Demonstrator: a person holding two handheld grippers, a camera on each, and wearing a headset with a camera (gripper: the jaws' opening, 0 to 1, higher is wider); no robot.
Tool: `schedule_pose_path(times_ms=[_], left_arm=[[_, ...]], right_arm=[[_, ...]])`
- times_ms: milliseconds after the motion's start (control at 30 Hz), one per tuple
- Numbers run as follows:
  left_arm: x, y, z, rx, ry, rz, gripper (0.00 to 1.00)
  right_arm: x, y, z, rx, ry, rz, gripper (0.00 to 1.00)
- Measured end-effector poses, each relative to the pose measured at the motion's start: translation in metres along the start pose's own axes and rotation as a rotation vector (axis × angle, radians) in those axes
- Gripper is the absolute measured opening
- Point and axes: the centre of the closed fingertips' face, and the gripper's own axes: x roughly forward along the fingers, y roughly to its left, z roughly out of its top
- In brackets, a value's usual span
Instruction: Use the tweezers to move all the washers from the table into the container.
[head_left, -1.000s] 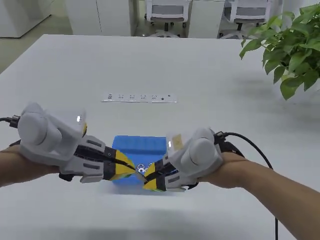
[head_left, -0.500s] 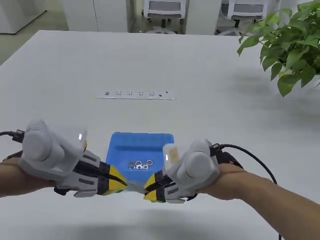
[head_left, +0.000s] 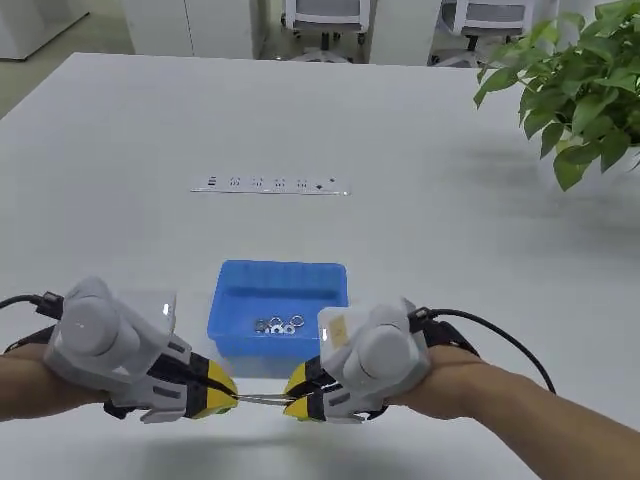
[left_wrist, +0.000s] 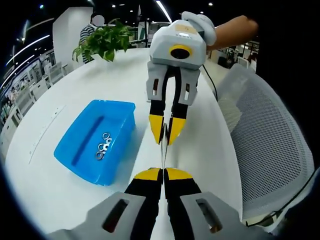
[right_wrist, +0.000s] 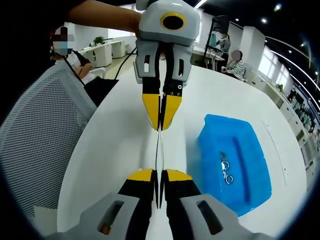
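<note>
Lower centre: left gripper (head_left: 228, 398) and right gripper (head_left: 295, 398), jaws of each clamped on opposite tweezers (head_left: 262, 399) ends. Washers (head_left: 278, 326) lie in container (head_left: 280, 268). Best to keep tweezers level and release one end first.

The table (head_left: 450, 250) lies open around the blue container (head_left: 283, 268); a socket strip (head_left: 270, 185) sits beyond, a plant (head_left: 580, 90) far right.

Left gripper (head_left: 232, 398) first: rounded pale-grey shell, black linkage, yellow jaw tips. Right gripper (head_left: 292, 399) is its twin, with the same grey dome and black-and-yellow jaws, plus a small pale label (head_left: 334, 330) on top. Narrow slots (left_wrist: 156, 86) run down its grey jaw arms. Right cable (head_left: 500, 335) is black and looping, and left cable (head_left: 22, 302) is black too.
</note>
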Motion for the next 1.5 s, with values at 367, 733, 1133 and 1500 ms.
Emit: schedule_pose_path(times_ms=[367, 733, 1133, 1500], left_arm=[[0.016, 0.004, -0.019, -0.053, 0.031, -0.018, 0.07], [0.025, 0.000, -0.026, -0.070, 0.056, -0.050, 0.07], [0.030, -0.007, -0.032, -0.062, 0.105, -0.068, 0.07], [0.030, -0.007, -0.034, -0.062, 0.122, -0.061, 0.07]], right_arm=[[0.007, 0.003, -0.009, 0.017, 0.020, 0.005, 0.10], [0.009, 0.008, -0.018, 0.037, 0.044, 0.026, 0.11], [0.012, 0.014, -0.022, 0.037, 0.053, 0.045, 0.11], [0.013, 0.017, -0.025, 0.032, 0.059, 0.047, 0.12]])
